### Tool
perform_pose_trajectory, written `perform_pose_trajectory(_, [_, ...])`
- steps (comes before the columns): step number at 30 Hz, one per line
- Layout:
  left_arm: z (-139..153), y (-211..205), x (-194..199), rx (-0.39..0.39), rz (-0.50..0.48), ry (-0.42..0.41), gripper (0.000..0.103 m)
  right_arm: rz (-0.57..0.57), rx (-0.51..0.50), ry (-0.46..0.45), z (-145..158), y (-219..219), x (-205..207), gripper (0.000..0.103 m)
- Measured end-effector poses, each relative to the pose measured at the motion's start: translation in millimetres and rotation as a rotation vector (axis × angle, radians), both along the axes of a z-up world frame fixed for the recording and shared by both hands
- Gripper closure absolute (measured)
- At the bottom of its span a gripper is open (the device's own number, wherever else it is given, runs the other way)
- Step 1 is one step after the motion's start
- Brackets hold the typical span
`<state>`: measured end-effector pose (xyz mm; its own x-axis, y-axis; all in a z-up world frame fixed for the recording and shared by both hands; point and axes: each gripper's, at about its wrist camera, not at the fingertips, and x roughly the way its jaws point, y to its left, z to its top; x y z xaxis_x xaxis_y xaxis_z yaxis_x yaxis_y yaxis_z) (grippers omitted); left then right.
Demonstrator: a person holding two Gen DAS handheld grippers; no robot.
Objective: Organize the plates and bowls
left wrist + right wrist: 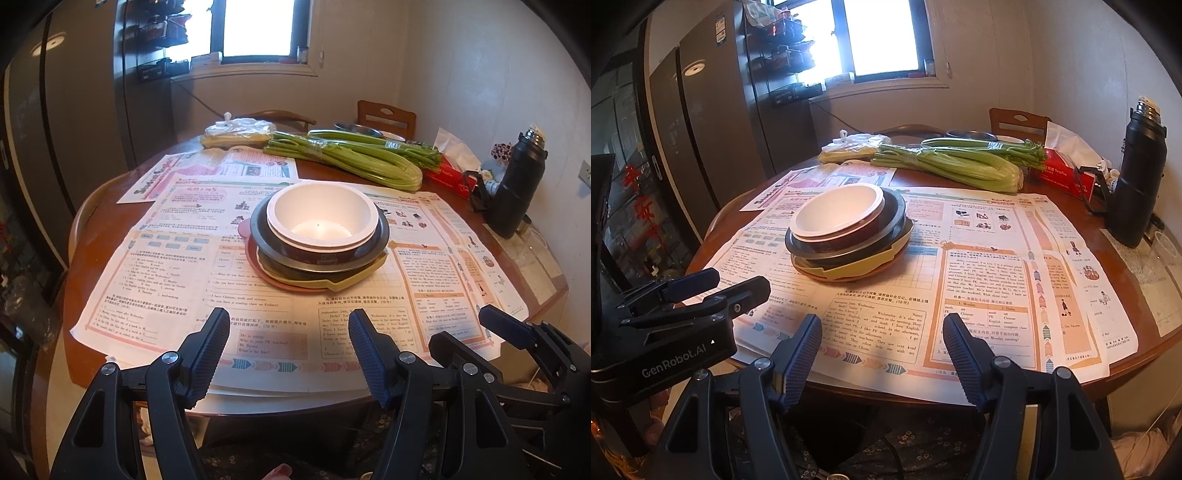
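Both my claws hang over the near edge of the round wooden table (pixel 92 206), and neither one has hold of anything. My left gripper (pixel 290 345) is spread wide, its ribbed blue pads (pixel 212 347) well apart above the printed paper sheets (pixel 166 266). My right gripper (pixel 882 349) is just as wide open, empty, over the same sheets, on the near side of the stack.

The stack is my landmark: in the middle of the paper, well beyond both sets of fingertips, nested dishes sit one inside another. On top is the white bowl (pixel 321 210), resting in a dark brown bowl (pixel 325 254). Under that comes a dark plate (pixel 382 232), then a yellow plate (pixel 347 282) with a notched rim, and at the bottom a pink plate (pixel 255 264) touching the paper.

Behind the stack lies a bundle of celery (pixel 354 158), and to the left of that a plastic bag (pixel 240 131) of something yellow. To the right of the stack, near the wall, stands a black thermos (pixel 521 184), with a red tissue box (pixel 448 177) just beside it. A metal bowl (pixel 356 129) sits beyond the celery.

From the right wrist view my left claw (pixel 738 288) shows to the left of the stack, open.
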<state>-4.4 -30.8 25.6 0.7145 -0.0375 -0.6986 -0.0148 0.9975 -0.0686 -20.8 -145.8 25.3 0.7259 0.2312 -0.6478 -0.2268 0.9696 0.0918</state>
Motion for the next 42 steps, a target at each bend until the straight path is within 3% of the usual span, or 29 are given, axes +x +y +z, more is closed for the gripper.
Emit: perform_pose_trajectory(42, [-11.8, 9.1, 2.8, 0.003, 0.02, 0.042, 0.034, 0.0, -0.001, 0.024, -8.1, 2.0, 0.5, 0.035])
